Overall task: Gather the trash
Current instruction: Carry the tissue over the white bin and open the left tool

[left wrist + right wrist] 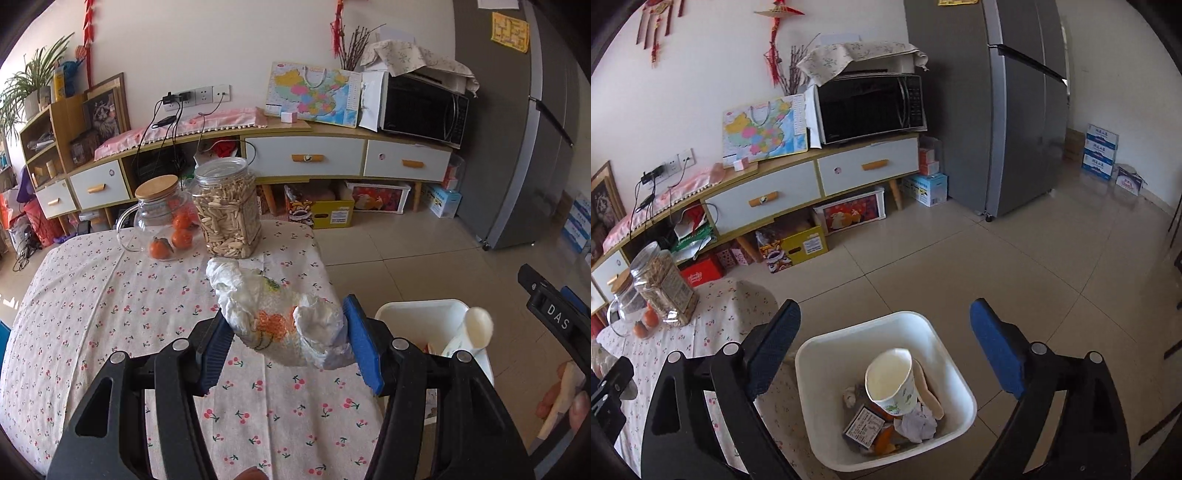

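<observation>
Left wrist view: the left gripper [291,339] has its two blue-padded jaws closed partway around one crumpled white plastic bag [280,317] with an orange print on it. The bag is squeezed between the pads and held up above the table [92,314], which wears a cloth dotted with little cherries. At the far end of that table stand two jars: one glass jar with a wooden lid [159,218] and one taller clear plastic jar [229,208] packed with pale seeds. Three oranges [181,236] show at the glass jar, seen through or behind it; I cannot tell whether they sit inside. To the right, off the table's edge, one white bin [417,317] stands on the tiled floor, and part of the right gripper [554,317] shows at the frame's edge.

From the right wrist camera, the right gripper [886,354] hangs directly above the same bin [820,373], its two jaws spread wide with nothing between them. Down in the bin I count one paper cup [892,380] tilted on its side with its mouth facing up, one small dark printed packet [864,424], one wad of crumpled paper [919,424] and some orange scraps [884,445] at the bottom. The bin stands just beside the table's corner [738,314].
</observation>
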The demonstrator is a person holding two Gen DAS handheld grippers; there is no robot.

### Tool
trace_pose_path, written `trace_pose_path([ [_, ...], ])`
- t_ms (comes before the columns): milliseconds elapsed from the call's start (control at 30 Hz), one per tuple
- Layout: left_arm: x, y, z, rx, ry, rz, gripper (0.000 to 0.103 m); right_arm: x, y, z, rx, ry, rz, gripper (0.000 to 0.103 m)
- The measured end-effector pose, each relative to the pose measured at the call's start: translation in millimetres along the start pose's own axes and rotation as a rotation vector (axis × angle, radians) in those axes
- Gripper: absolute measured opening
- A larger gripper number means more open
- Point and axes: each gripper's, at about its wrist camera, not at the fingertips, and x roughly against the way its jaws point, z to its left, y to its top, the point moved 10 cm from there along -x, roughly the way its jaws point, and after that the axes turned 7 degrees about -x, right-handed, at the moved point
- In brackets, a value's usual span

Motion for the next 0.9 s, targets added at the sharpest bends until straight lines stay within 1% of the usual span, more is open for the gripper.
trace_pose_path([
  [167,-3,12,-50,-0.056,-0.057,0.004,0.058,6,21,-62,-0.174,-0.065,-0.033,0.095],
  [367,-14,26,-114,-0.120,-0.129,0.015,0.058,15,35,-127,-0.356,-0.131,-0.083,0.096],
  [433,-18,31,-134,-0.135,-0.156,0.022,0.059,17,37,-144,-0.398,-0.150,-0.096,0.096],
  [567,-25,33,-174,-0.173,-0.208,0.041,0.060,19,38,-166,-0.444,-0.183,-0.111,0.096],
  [667,-30,30,-196,-0.191,-0.252,0.064,0.065,19,39,-177,-0.452,-0.201,-0.118,0.096],
  [700,-31,29,-203,-0.199,-0.266,0.067,0.072,20,40,-180,-0.452,-0.208,-0.125,0.096],
  [767,-28,26,-210,-0.211,-0.282,0.064,0.084,26,42,-182,-0.444,-0.231,-0.154,0.096],
  [800,-26,26,-210,-0.216,-0.279,0.056,0.087,31,45,-181,-0.435,-0.234,-0.178,0.096],
  [900,-13,23,-199,-0.224,-0.257,0.034,0.089,53,58,-169,-0.371,-0.231,-0.282,0.096],
])
